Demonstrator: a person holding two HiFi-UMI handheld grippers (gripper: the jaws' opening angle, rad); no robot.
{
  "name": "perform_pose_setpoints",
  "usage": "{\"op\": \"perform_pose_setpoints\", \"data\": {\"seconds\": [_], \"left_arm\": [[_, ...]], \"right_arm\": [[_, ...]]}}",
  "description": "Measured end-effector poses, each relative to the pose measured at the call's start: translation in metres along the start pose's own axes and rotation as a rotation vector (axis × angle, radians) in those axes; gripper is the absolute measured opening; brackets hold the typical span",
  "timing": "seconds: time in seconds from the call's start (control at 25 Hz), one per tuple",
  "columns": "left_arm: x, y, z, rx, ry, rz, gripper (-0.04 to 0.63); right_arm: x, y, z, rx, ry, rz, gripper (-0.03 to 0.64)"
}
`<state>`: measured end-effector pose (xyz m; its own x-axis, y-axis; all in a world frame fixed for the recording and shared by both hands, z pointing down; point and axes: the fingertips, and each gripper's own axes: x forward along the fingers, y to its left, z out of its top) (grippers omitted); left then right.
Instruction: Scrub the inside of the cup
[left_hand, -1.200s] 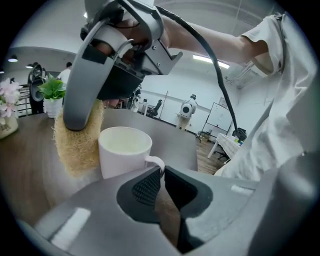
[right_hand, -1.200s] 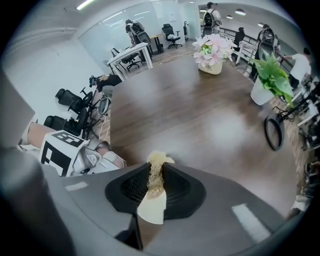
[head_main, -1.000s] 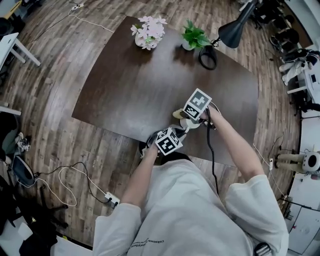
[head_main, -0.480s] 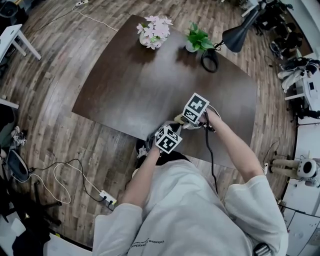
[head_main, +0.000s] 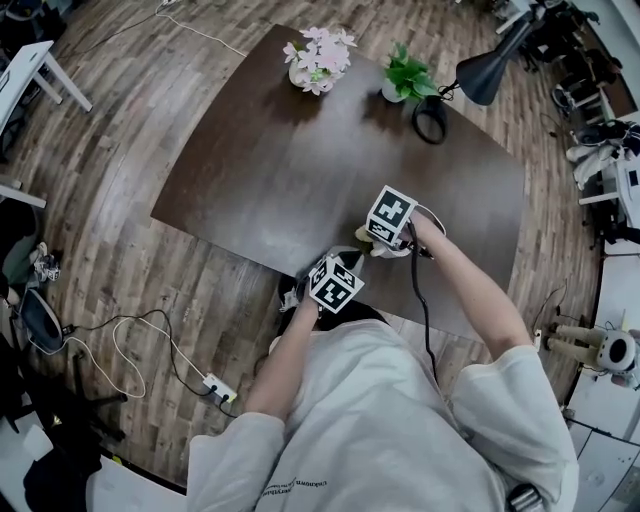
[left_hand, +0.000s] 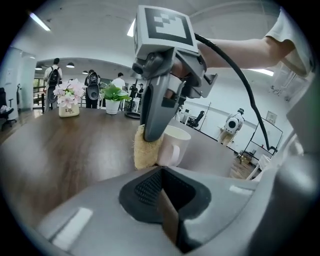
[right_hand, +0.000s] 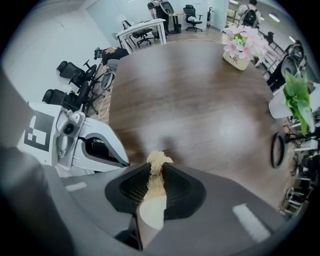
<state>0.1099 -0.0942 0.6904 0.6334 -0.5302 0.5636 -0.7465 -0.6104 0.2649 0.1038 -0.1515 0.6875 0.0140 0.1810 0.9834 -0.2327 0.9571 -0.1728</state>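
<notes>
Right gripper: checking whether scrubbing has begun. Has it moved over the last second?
Yes, slightly: the right gripper, shut on the sponge, has come a little nearer the table's near edge.

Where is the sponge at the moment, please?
The sponge is held in the right gripper, outside the cup; in the left gripper view it is just left of the cup on the table.

My right tongs (right_hand: 156, 175) are clamped on a pale straw-coloured fibrous scrub sponge (right_hand: 159, 161), whose frayed tip pokes out past them. Beyond the sponge spreads the dark brown wooden worktop (right_hand: 195, 100). Just left of the sponge is my white-and-grey left tongs (right_hand: 119, 157), with its black-and-white marker cube (right_hand: 37, 132). Far beyond the sponge stands a white pot of pink flowers (right_hand: 240, 47).
</notes>
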Motion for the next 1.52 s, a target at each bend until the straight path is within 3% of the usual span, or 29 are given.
{"op": "perform_pose_setpoints", "data": {"seconds": [0.12,0.48,0.76,1.04,1.24,1.52], "left_arm": [[-0.001,0.002,-0.001,0.006,0.008,0.000,0.000],[-0.009,0.011,-0.006,0.041,0.047,-0.005,0.000],[-0.007,0.005,0.004,0.006,0.025,-0.009,0.000],[-0.004,-0.001,0.004,-0.004,0.046,-0.011,0.000],[-0.007,-0.004,0.007,-0.004,0.038,0.006,0.000],[-0.016,-0.016,0.015,-0.027,-0.007,0.079,0.000]], "right_arm": [[-0.002,-0.019,0.001,0.007,-0.012,-0.027,0.092],[-0.013,-0.057,-0.015,0.167,-0.158,-0.016,0.092],[-0.018,-0.072,-0.067,0.274,-0.219,-0.021,0.092],[-0.008,-0.063,-0.119,0.444,-0.335,0.018,0.092],[0.009,-0.042,-0.142,0.583,-0.456,0.094,0.092],[0.015,-0.018,-0.159,0.661,-0.617,0.166,0.092]]}}
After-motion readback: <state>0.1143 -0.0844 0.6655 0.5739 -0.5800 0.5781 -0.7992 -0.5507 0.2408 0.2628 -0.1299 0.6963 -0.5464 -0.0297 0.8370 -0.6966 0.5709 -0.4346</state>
